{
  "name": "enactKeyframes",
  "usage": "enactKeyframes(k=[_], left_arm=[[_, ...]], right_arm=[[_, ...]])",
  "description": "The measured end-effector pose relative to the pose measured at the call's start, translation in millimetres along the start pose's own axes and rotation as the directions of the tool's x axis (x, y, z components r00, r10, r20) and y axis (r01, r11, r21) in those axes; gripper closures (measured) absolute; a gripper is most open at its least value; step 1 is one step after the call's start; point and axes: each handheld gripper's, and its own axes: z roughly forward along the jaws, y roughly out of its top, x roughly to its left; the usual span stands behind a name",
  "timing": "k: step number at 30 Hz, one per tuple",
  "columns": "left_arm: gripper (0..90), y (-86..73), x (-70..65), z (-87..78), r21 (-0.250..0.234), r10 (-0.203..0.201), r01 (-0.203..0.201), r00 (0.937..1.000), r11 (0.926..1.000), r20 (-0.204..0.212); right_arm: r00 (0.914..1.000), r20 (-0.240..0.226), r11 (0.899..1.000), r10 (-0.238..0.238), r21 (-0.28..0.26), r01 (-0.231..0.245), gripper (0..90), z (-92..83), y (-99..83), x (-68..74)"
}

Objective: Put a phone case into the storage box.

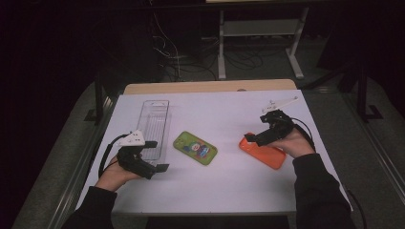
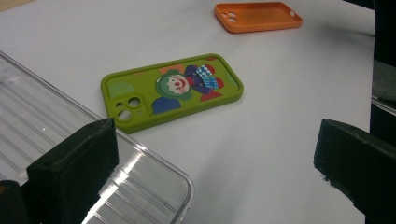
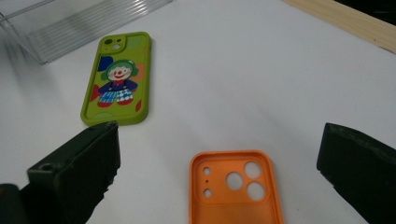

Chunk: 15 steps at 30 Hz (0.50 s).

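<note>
We have the right tool hanging over the camera end of the orange phone case, its jaws spread wide and gripping nothing, while the left tool sits just as wide apart beside the near end of the clear plastic tray, one jaw over its rim. The orange case lies flat, hollow side up, toward the right of the white worktop; the green clown case lies flat in the middle, between the tray and the orange one. As we judge it, the trouble lies in how low and thin these cases are — if we close on the orange case from above without getting a jaw under its edge, the soft wall may buckle or the case may skid away across the smooth worktop. On the left, a careless closing could catch the tray's rim and tip or drag it — perhaps into the green case
</note>
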Motion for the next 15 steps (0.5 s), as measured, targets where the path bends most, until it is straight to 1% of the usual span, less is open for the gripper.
enactKeyframes(k=[2, 4, 8, 10, 12, 14, 15], left_arm=[[0.0, 0.2, -0.1, 0.3, 0.009, 0.000, 0.000, 1.0000, 1.0000, 0.003], [0.0, 0.2, -0.5, 1.1, 0.006, 0.000, 0.000, 1.0000, 1.0000, 0.003], [0.0, 0.1, 0.1, 1.1, 0.009, 0.003, -0.003, 1.0000, 1.0000, 0.001], [0.0, -0.1, 0.0, 1.2, 0.006, 0.003, -0.003, 1.0000, 1.0000, 0.002], [0.0, -0.1, 0.1, 0.7, 0.013, 0.000, 0.000, 1.0000, 0.9999, 0.000], [0.0, -0.1, -0.2, 0.9, 0.010, -0.002, 0.002, 1.0000, 0.9999, 0.000], [0.0, 0.1, 0.3, 0.9, 0.010, 0.007, -0.007, 1.0000, 0.9999, 0.001]], right_arm=[[1.0000, -0.005, 1.000, 0.002, 0.001, -0.002, 0.0, 1.2, 2.3, -3.7], [1.0000, -0.006, 1.000, -0.002, -0.002, 0.002, 0.0, 2.2, 3.9, -7.5], [0.9999, -0.002, 1.000, 0.011, -0.016, -0.011, 0.0, 2.3, 4.4, -14.2], [0.9999, 0.006, 1.000, 0.016, -0.005, -0.016, 0.0, 2.1, 3.4, -14.7], [0.9999, 0.009, 1.000, 0.006, 0.008, -0.006, 0.0, 1.8, 2.3, -14.6], [0.9999, 0.017, 1.000, 0.003, 0.018, -0.003, 0.0, 1.6, 1.3, -14.6], [0.9997, 0.024, 1.000, 0.002, 0.029, -0.003, 0.0, 1.9, 0.5, -14.3]])
